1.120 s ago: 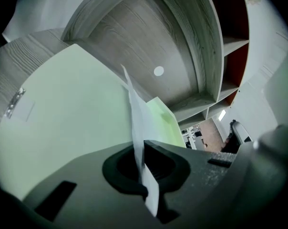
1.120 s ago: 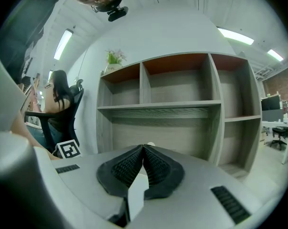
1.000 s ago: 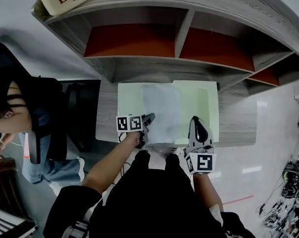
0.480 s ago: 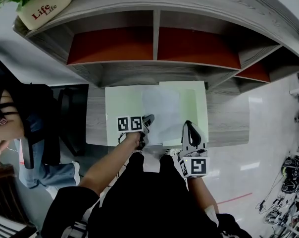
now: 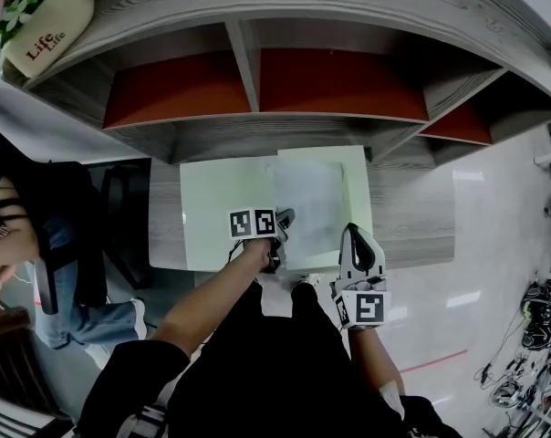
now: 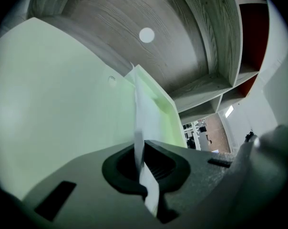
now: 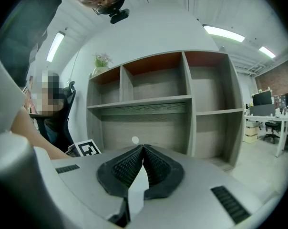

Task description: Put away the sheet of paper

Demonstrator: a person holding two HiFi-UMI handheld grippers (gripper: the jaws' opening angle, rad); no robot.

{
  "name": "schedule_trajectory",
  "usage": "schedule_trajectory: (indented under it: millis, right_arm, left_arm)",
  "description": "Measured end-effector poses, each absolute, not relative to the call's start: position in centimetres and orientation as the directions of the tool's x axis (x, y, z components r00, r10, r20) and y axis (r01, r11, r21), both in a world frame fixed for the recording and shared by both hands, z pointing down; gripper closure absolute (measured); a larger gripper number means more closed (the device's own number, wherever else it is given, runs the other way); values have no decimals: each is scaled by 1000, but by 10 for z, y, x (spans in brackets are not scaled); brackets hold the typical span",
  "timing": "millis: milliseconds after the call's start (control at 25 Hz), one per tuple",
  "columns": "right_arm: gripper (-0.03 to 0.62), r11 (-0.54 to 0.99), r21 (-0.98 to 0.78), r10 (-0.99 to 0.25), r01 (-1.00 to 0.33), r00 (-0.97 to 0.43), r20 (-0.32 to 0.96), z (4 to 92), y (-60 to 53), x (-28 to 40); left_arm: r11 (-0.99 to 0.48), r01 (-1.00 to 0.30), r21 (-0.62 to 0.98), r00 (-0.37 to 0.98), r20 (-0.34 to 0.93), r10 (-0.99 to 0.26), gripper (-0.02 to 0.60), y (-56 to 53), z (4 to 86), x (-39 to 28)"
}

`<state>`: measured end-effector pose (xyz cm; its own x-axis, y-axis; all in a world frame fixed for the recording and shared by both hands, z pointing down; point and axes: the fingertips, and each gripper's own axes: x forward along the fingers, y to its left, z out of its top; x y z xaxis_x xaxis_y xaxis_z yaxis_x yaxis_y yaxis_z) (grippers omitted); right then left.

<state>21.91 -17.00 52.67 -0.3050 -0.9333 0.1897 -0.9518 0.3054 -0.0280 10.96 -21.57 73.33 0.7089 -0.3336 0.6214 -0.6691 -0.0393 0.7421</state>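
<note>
The white sheet of paper lies over the right half of a pale green flat cover on the grey desk. My left gripper is shut on the sheet's near edge. In the left gripper view the paper rises edge-on out of the closed left gripper, with the green cover around it. My right gripper hovers at the desk's front edge, right of the sheet and apart from it. In its own view the right gripper is shut and faces the shelves.
A grey shelf unit with red-backed compartments stands at the back of the desk. A cream planter sits on top at the left. Another person and a dark chair are left of the desk. Cables lie on the floor at right.
The left gripper has carried the sheet to the right, from the middle of the green cover onto its right half. The right gripper has stayed shut near the desk's front edge.
</note>
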Motion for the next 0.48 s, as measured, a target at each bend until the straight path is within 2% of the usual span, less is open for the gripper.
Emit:
schedule_trajectory:
  millis: [200, 320, 480]
  right_arm:
    - [572, 310, -26, -931, -950, -309, 194, 530, -170, 234]
    - [572, 309, -28, -936, -951, -309, 170, 524, -173, 241]
    - [572, 306, -15, -928, -952, -302, 218, 530, -168, 248]
  left_arm:
    - [-26, -665, 747, 709, 620, -336, 554, -220, 734, 133]
    - [-18, -663, 749, 714, 624, -318, 513, -218, 736, 145]
    - [-10, -666, 746, 715, 633, -297, 427, -215, 740, 153]
